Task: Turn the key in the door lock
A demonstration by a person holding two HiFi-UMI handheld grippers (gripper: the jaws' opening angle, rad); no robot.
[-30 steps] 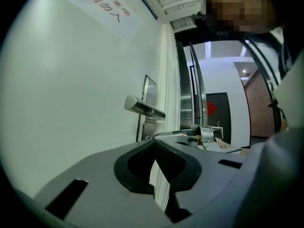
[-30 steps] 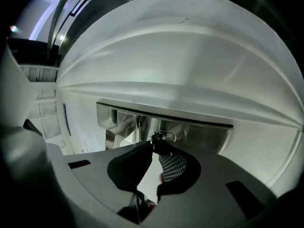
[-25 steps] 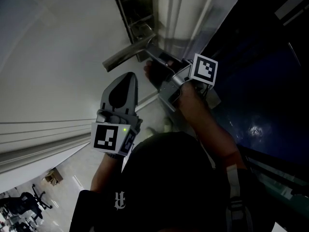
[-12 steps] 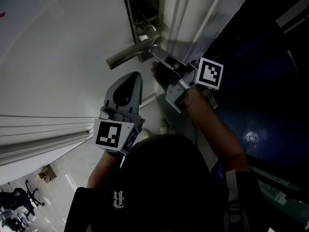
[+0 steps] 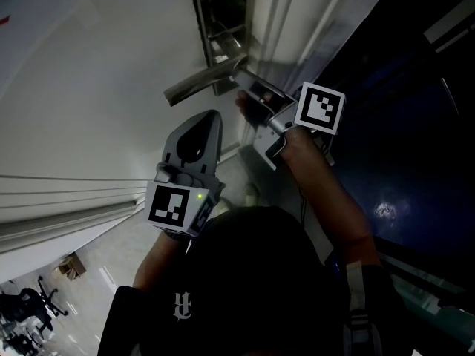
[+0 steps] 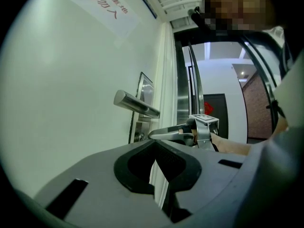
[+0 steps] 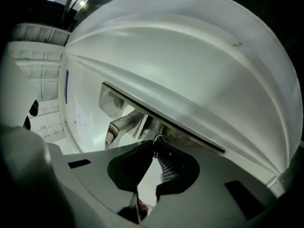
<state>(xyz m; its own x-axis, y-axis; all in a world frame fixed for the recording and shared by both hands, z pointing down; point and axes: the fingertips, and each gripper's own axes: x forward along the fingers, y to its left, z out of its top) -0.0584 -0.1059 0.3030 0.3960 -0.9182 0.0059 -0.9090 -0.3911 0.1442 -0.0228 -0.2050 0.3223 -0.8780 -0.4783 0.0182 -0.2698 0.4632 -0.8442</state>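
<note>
Right tongs (image 5: 242, 78), with key (image 7: 156, 138), nearer lock plate (image 5: 220, 22).

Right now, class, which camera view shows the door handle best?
Left gripper view: the door handle shows whole, lit, side-on. Head view has the handle dim, from above; right gripper view, the handle foreshortened.

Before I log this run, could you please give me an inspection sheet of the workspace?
Surface: white door; no table.
Job's things: handle free of both grippers; key at the lock plate below it, barely visible.
Clutter: nothing seen.
Grippers: right gripper shut on what seems the key; left gripper shut, empty, short of the door.
Cables: nothing seen.
Surroundings: dark glass right of the door; chairs in a room beyond.
</note>
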